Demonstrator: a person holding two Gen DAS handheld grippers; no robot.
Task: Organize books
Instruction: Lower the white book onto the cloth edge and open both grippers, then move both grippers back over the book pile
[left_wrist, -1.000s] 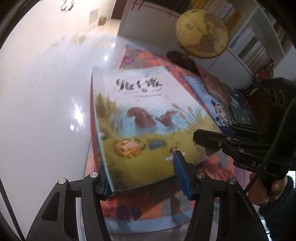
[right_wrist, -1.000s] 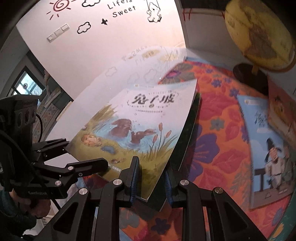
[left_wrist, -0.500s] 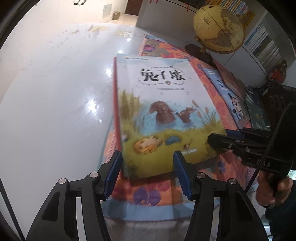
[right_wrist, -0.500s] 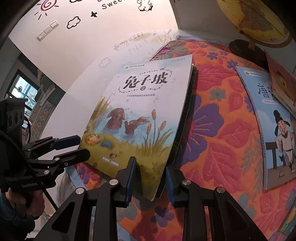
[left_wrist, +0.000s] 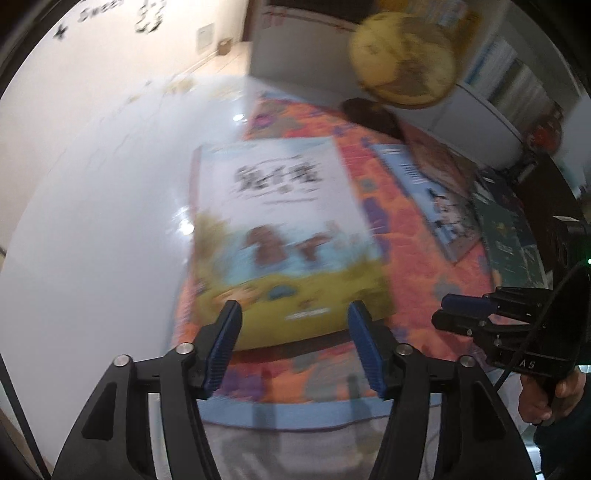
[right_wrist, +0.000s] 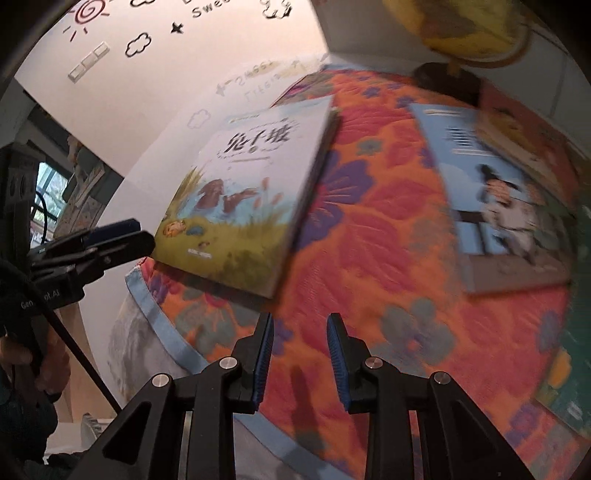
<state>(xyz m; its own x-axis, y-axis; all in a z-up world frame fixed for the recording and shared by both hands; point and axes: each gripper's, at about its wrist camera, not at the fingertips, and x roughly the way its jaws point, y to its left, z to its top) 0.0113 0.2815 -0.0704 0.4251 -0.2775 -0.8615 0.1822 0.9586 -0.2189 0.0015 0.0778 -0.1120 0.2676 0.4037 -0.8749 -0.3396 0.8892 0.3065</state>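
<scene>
A: Where is the rabbit picture book (left_wrist: 280, 236)?

B: Flat on the flowered cloth (right_wrist: 373, 236), at its left edge, apart from both grippers. A blue-covered book (right_wrist: 495, 192) lies to its right, with a globe (left_wrist: 402, 59) at the far end.

A: And the left gripper (left_wrist: 295, 347)?

B: Its jaws are opening, nothing pressed between the pads; the book's near edge sits just beyond the tips.

A: The right gripper (right_wrist: 300, 356)?

B: Slightly parted, gripping nothing, over bare cloth right of the book.
</scene>
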